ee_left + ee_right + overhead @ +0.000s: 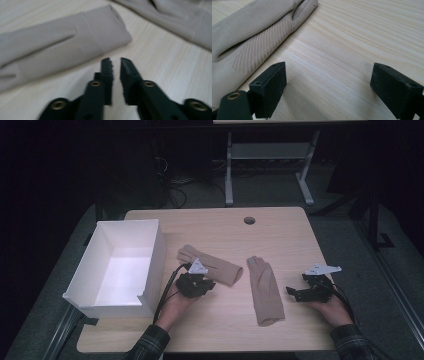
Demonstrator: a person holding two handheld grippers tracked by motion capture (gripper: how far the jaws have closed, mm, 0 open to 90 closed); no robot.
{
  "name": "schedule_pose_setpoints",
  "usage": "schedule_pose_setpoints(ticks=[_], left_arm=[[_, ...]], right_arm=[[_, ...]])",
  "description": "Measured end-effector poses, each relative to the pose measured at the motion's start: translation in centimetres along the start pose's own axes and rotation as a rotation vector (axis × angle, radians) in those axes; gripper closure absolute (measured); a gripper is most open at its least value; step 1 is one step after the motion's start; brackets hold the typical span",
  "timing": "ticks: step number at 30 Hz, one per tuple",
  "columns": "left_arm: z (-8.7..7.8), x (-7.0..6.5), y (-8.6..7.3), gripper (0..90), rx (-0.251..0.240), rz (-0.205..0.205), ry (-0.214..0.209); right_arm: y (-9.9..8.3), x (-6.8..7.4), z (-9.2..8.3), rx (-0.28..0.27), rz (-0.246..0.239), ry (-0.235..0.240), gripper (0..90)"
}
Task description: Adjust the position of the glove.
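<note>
My left hand-held gripper [115, 65] had its jaws pressed nearly together with nothing between them, poised just short of the cuff end of the near tan glove [62, 47], which lay flat on the wooden surface [225, 320] beside the white box [150, 255]. My right hand-held gripper [328, 82] had its jaws spread wide over bare wood, the second tan glove [252, 32] lying just beside one jaw. In the high view the two gloves lay apart at mid-surface, between both grippers.
</note>
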State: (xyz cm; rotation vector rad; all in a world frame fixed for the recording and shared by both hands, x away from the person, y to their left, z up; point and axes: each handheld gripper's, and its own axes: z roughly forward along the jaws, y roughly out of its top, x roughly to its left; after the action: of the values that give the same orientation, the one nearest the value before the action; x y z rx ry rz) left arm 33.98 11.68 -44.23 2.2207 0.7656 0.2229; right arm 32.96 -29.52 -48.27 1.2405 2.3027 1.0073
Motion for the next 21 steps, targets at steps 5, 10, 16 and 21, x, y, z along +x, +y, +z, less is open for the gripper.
schedule_pose_setpoints(ticks=[5, 10, 16, 21], left_arm=[[1.2, 0.5, 1.4, 89.8, -0.004, 0.0, -0.024], [2.8, 1.0, 2.3, 89.8, -0.033, -0.017, -0.038], [4.5, 1.2, 3.1, 89.7, -0.01, -0.014, -0.06], [5.7, 0.8, 3.3, 89.8, 0.015, 0.0, -0.067]], right_arm=[[0.0, 0.0, 0.0, -0.001, 0.0, 0.001, 12.8], [0.0, 0.0, 0.0, -0.001, -0.001, 0.0, 12.8], [0.0, 0.0, 0.0, -0.001, -0.001, 0.0, 12.9], [0.1, 0.0, 0.1, -0.001, 0.002, -0.002, 12.9]])
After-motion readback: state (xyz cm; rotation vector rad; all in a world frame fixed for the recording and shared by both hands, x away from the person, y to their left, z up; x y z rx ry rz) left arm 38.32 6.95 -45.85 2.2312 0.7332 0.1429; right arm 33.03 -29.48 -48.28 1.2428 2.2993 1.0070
